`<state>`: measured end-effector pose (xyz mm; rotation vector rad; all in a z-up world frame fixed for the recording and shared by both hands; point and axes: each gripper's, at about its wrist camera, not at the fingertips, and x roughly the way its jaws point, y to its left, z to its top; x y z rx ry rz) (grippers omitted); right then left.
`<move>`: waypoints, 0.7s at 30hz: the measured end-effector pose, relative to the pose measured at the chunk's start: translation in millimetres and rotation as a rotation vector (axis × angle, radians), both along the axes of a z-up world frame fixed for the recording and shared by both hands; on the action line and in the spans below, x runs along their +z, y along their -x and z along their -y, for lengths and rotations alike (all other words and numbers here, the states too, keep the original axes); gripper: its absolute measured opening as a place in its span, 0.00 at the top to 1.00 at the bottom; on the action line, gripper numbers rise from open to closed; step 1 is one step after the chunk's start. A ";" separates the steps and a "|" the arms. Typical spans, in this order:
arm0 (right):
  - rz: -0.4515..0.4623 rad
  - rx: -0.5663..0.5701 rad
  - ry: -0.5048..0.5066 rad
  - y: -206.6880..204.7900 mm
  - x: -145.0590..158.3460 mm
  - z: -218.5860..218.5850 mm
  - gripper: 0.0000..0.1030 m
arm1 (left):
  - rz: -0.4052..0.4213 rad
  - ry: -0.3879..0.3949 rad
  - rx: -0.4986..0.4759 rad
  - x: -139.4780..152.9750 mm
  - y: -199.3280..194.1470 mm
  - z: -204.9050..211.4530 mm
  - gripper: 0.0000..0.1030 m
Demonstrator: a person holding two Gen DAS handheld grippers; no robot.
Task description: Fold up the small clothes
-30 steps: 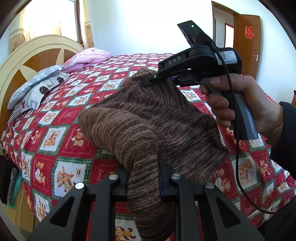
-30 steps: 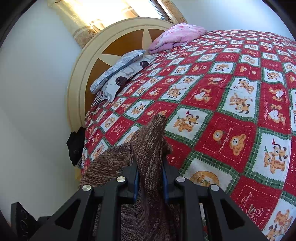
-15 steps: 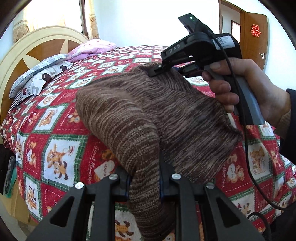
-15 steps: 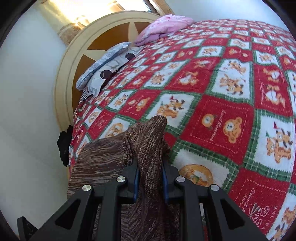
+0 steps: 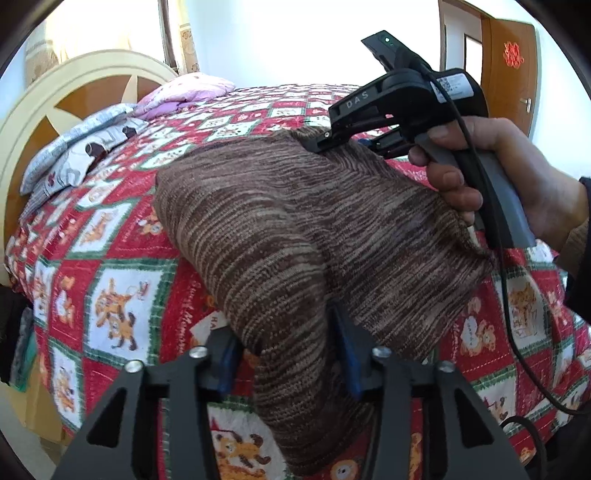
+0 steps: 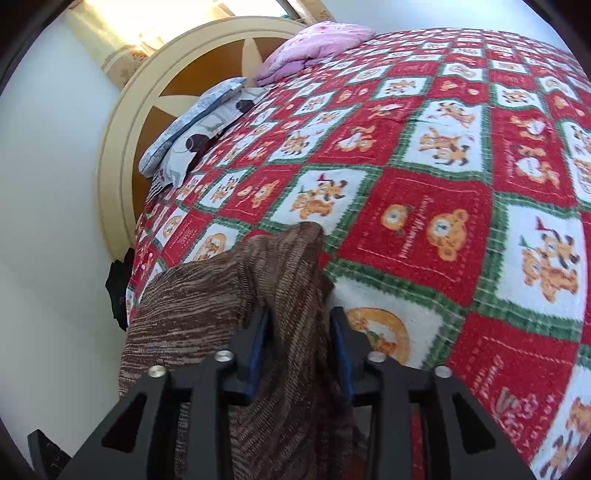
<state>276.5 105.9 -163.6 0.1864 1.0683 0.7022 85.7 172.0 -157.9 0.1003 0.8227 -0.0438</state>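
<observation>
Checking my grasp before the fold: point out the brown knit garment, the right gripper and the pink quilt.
brown knit garment [image 5: 266,221]: left wrist view, middle of the lifted knit.
right gripper [image 5: 317,142]: left wrist view, tip clamped on the garment's far corner.
pink quilt [image 6: 317,40]: right wrist view, top of the bundle.

Knit garment [image 5: 280,236] bottom cut off, right gripper [image 5: 314,146] tips prob. buried.

Bright window [image 5: 110,26] glare, sharp focus, fisheye-warped dark corners.
</observation>
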 end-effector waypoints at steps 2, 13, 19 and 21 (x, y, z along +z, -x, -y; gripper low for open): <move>0.019 -0.013 -0.005 4.9 3.9 8.5 0.63 | 0.009 -0.018 -0.004 4.0 3.4 0.3 0.42; 0.099 0.007 -0.105 73.3 35.7 68.6 0.55 | 0.145 -0.013 0.095 45.5 13.6 -27.3 0.07; 0.063 0.097 -0.021 112.0 21.3 58.6 0.55 | 0.193 -0.120 0.194 37.7 -20.2 -41.0 0.07; 0.085 0.106 0.052 123.2 15.5 56.3 0.82 | 0.183 -0.145 0.230 27.2 -32.3 -50.0 0.06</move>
